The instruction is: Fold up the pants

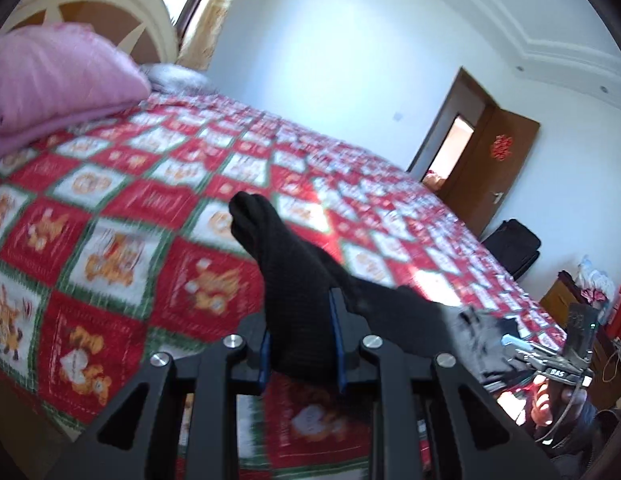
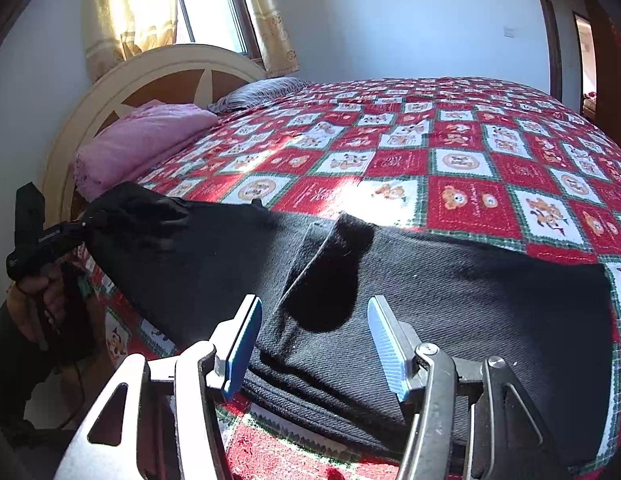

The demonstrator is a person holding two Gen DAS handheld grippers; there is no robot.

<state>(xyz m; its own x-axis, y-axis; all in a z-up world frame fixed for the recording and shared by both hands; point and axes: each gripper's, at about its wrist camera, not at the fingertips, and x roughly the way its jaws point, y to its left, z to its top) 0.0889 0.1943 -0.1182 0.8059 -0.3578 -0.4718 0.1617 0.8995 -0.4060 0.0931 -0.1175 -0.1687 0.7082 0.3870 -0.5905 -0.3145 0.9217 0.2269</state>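
On the bed [image 2: 470, 168], left claw [image 1: 302, 344] pinches the pants [image 2: 430, 300]; right claw [image 2: 314, 344] gapes over them.

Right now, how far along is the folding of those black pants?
Early on. Done: the black pants lie spread on the checked bedspread. In hand: the left gripper is shut on one end, lifting it. The right gripper hangs open over the cloth, gripping nothing. Left: carrying that end across and flattening the fold.
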